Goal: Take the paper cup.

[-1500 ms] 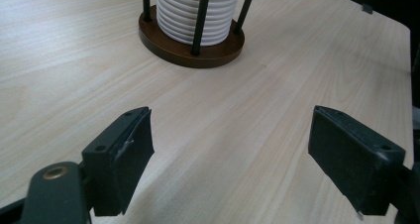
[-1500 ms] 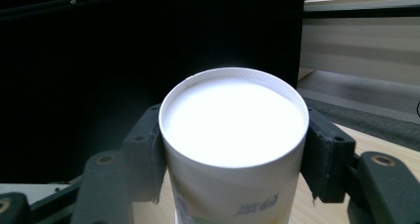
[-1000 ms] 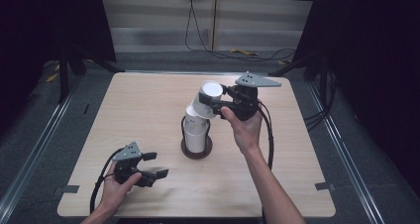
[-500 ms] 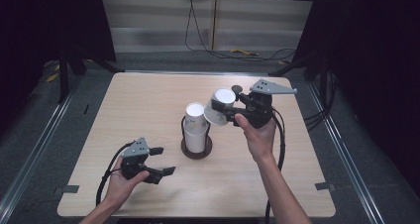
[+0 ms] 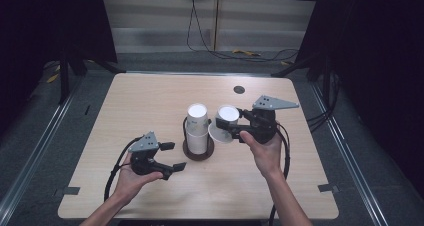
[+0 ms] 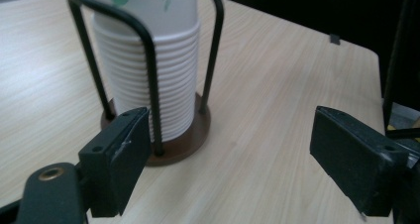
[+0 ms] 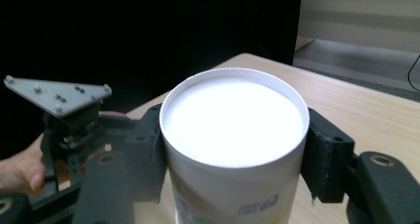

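The right gripper is clenched on a single paper cup, jaws pressed against its two sides. The cup is held off the counter, tipped so its white bottom faces up, just beside the stack at about 3 o'clock from it. In the right gripper view the cup sits squarely between the jaws, with printed lettering low on its wall.

The stack of paper cups stands upright in a black wire holder on a round brown base, near the middle of the counter. The left gripper view shows the ribbed stack with wire loops rising around it.

The left gripper is at about 8 o'clock from the holder, near it but apart, jaws released and wide, gripping nothing. A small dark disc lies on the counter toward 12 o'clock.
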`<state>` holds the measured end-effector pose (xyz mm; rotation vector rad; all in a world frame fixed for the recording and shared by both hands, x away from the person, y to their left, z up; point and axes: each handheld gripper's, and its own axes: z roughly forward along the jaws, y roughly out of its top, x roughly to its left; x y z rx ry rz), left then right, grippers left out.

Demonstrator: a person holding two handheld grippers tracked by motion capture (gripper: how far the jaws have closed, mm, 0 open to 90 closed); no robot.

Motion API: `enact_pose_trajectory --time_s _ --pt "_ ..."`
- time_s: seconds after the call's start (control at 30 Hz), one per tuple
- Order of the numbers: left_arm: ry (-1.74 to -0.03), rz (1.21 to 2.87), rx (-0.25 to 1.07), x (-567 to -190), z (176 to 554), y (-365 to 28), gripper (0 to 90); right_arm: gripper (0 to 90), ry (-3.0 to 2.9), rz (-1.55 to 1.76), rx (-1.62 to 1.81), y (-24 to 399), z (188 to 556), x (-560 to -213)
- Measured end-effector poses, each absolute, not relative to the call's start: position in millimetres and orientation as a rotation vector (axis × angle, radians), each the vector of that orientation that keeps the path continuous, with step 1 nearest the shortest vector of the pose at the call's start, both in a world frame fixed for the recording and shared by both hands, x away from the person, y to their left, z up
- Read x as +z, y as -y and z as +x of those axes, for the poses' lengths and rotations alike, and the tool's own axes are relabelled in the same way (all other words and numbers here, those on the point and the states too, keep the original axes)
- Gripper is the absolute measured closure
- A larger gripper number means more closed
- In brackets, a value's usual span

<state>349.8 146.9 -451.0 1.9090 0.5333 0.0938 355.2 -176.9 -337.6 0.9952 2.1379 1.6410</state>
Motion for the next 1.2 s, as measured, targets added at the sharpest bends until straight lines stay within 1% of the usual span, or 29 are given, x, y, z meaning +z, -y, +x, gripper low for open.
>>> enact_pose_trajectory --time_s 0.43,0.97,1.2 --pt "-0.476 1.906 0.058 -441 358 -129 17.1 37.3 -2.22 1.001 1.66 174 343 -360" --pt "-0.433 1.887 0.016 -451 352 -124 17.7 37.3 -2.328 0.989 1.664 152 342 -386" --pt "-0.431 1.875 -0.021 -453 350 -121 15.7 37.2 -2.353 0.988 1.664 146 342 -392"
